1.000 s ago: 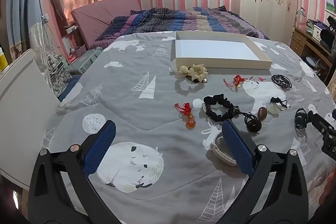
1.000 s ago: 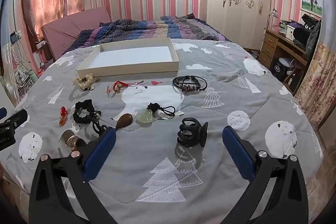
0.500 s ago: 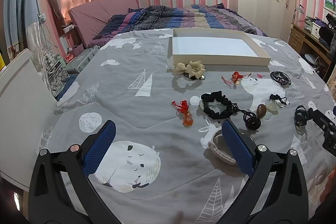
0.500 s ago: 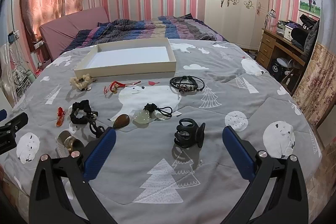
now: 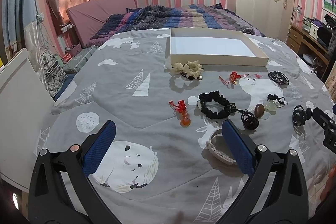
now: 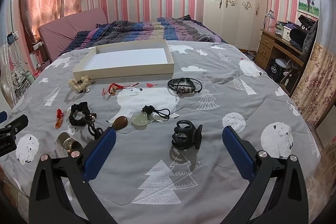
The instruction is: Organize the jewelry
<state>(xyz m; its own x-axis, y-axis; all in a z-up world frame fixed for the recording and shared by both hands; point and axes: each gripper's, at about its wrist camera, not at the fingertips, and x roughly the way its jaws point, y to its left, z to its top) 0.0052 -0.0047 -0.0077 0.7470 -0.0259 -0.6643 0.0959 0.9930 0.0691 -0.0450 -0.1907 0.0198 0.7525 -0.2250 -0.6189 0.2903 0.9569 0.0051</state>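
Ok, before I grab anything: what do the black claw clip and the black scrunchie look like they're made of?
Black claw clip: looks like hard plastic, with rigid curved prongs and a slight sheen; glossy or satin is hard to tell. Black scrunchie: looks like soft fabric, matte, gathered into ruffles around a ring, probably over elastic.

Right gripper [image 6: 168,140] hovers, jaws wide apart, over the black claw clip [image 6: 185,138] on the bed [image 6: 231,77]; cream tray [image 6: 126,68] sits beyond.

1. Your left wrist camera looks along its fingers [image 5: 98,150] from low over the bed [image 5: 130,110], facing the headboard.
2. Your right wrist camera faces likewise, further right.
3. Both views share the tray [image 5: 218,59] [image 6: 124,71] and scattered jewelry.
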